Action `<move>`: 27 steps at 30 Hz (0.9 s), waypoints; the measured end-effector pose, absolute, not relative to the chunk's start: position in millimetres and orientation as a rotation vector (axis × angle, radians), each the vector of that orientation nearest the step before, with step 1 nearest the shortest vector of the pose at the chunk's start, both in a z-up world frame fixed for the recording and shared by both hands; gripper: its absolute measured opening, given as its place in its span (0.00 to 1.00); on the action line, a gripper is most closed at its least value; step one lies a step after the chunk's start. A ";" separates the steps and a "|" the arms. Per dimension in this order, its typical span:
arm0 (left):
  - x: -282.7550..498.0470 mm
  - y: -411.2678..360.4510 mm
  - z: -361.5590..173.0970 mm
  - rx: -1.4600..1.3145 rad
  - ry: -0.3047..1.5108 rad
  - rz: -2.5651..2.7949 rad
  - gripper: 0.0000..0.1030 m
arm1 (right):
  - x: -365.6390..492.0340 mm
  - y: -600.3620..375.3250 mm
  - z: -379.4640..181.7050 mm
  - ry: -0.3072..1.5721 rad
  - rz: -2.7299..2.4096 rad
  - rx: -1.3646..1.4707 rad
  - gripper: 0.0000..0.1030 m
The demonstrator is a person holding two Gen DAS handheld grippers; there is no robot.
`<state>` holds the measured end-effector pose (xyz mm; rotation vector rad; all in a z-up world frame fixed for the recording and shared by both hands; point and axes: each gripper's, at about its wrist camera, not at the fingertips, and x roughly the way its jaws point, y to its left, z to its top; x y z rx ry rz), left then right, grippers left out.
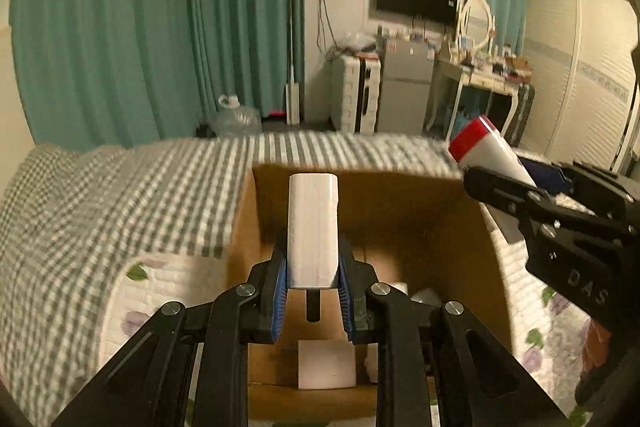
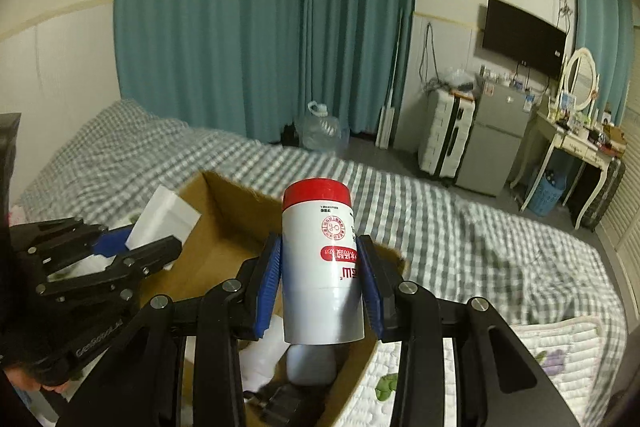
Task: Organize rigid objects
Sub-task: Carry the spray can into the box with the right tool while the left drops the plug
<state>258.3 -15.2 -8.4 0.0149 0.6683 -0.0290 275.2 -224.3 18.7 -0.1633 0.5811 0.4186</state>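
Left hand-held gripper (image 1: 313, 277) pinches a white rectangular box (image 1: 313, 229) betw its blue pads (image 1: 281, 281), box upright w/ top end pointing away from cam, held over the open cardboard box (image 1: 400, 195). Inside the cardboard box, below the pinched item, lies a flat white pack (image 1: 327, 365) plus a couple of other pale items near the right wall, too blurred to ID.

Right hand-held gripper (image 2: 322, 281) is clamped on a white bottle w/ red cap (image 2: 320, 263), cap end away from cam, label reading upside down. Bottle hangs over the near-right corner of the cardboard box. Below it in the box: a white rounded container (image 2: 312, 367) and a dark object (image 2: 286, 405), unclear what.

In left view the right gripper comes in from the right edge, bottle tilted, red cap up-left above the box's right wall. In right view the left gripper sits at left w/ white box over the carton's left side.

Cardboard box rests on a bed w/ grey-white checked cover (image 2: 460, 227); floral quilt (image 1: 160, 279) just beside it. Teal curtains (image 2: 260, 27), TV (image 2: 522, 37), small fridge (image 2: 494, 143) behind.
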 end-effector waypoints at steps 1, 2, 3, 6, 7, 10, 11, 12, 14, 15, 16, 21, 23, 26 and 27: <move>262.7 -15.1 -18.4 0.020 0.688 -0.029 0.22 | 279.5 -223.5 9.7 0.594 0.418 -0.164 0.35; 266.3 -15.8 -25.7 0.026 0.704 -0.028 0.22 | 283.9 -224.1 -0.6 0.611 0.420 -0.164 0.35; 271.3 -15.5 -34.1 0.029 0.724 -0.028 0.22 | 288.0 -223.2 -8.0 0.625 0.421 -0.165 0.35; 281.3 -14.0 -47.9 0.034 0.757 -0.028 0.22 | 297.8 -223.7 -27.4 0.658 0.417 -0.179 0.35; 282.9 -14.8 -50.7 0.040 0.758 -0.021 0.22 | 300.9 -223.8 -32.4 0.665 0.409 -0.182 0.35; 283.6 -19.5 -57.3 0.055 0.772 -0.031 0.24 | 307.6 -227.3 -42.3 0.687 0.406 -0.164 0.36; 283.9 -19.0 -60.4 0.055 0.783 -0.031 0.24 | 308.7 -229.7 -45.3 0.699 0.403 -0.156 0.36; 283.9 -19.3 -62.3 0.053 0.795 -0.035 0.24 | 308.0 -229.8 -48.1 0.708 0.398 -0.156 0.36; 281.1 -21.1 -63.4 0.058 0.807 -0.041 0.24 | 303.3 -229.8 -48.0 0.709 0.384 -0.179 0.42; 277.3 -21.3 -61.9 0.061 0.800 -0.037 0.25 | 299.6 -229.4 -45.3 0.703 0.369 -0.188 0.52; 274.2 -22.1 -58.1 0.063 0.787 -0.034 0.26 | 295.1 -230.0 -41.3 0.695 0.372 -0.186 0.56; 252.0 -23.2 -29.8 0.070 0.708 -0.020 0.51 | 269.5 -237.9 -16.4 0.653 0.336 -0.190 0.63; 239.7 -24.3 -14.0 0.076 0.679 -0.012 0.52 | 254.7 -245.8 -2.2 0.626 0.311 -0.175 0.66; 218.8 -25.5 11.8 0.082 0.632 0.015 0.58 | 224.8 -261.2 23.7 0.556 0.262 -0.176 0.72; 210.6 -22.9 19.0 0.074 0.612 0.022 0.58 | 217.6 -264.6 29.9 0.541 0.251 -0.177 0.77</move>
